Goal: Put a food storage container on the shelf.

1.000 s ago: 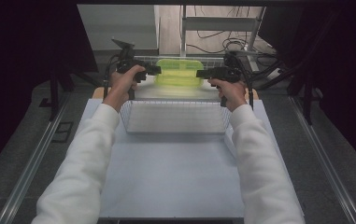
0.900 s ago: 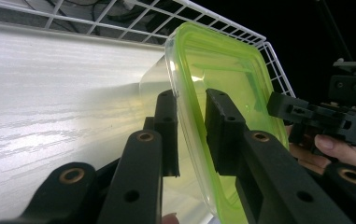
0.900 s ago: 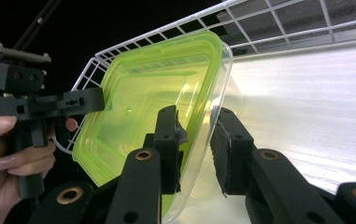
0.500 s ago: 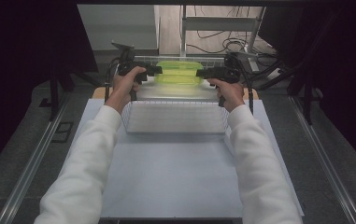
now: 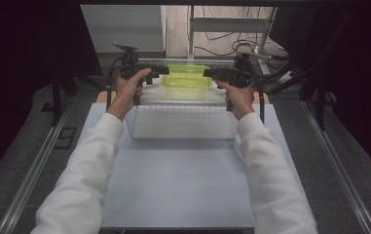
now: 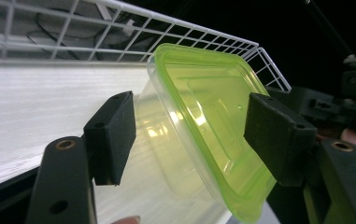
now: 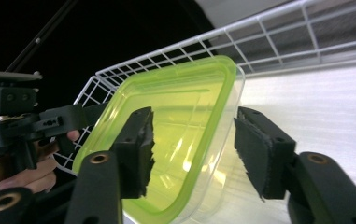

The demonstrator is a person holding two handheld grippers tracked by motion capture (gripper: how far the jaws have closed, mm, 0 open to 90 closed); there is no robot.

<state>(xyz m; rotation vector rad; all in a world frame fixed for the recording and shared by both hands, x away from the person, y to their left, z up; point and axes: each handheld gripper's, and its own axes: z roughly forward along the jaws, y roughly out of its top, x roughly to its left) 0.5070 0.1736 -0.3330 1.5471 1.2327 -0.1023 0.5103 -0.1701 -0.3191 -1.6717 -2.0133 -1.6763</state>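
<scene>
Both tongs sit at the far end of the wire basket [image 5: 183, 122], and we have them on either short end of the lidded green container [image 5: 185, 78]. Our left tongs [image 5: 159, 71] stand wide apart in their own view, one pad [image 6: 112, 135] beside the clear body and the other pad [image 6: 278, 135] on the lid side; we see a gap at the near pad, so we cannot say they are pressing. Our right tongs [image 5: 210, 73] are likewise spread around the opposite end, and here one pad [image 7: 138, 149] lies against the green lid [image 7: 166, 135] while the other pad [image 7: 259, 154] stands just off the clear wall. Whether the container's weight is carried by them we cannot tell.

We judge the work to be about midway: the container is up at the height of the far rim of the basket, between our two hands, rather than lying on the basket floor or on the tabletop [image 5: 183, 185]. What remains, as we read it, is to close firmly, carry it to its place and set it down.

Its long axis runs left to right across the high view, from one pair of tongs to the other. In both gripper views it appears tilted, lid turned partly sideways rather than flat upward.
</scene>
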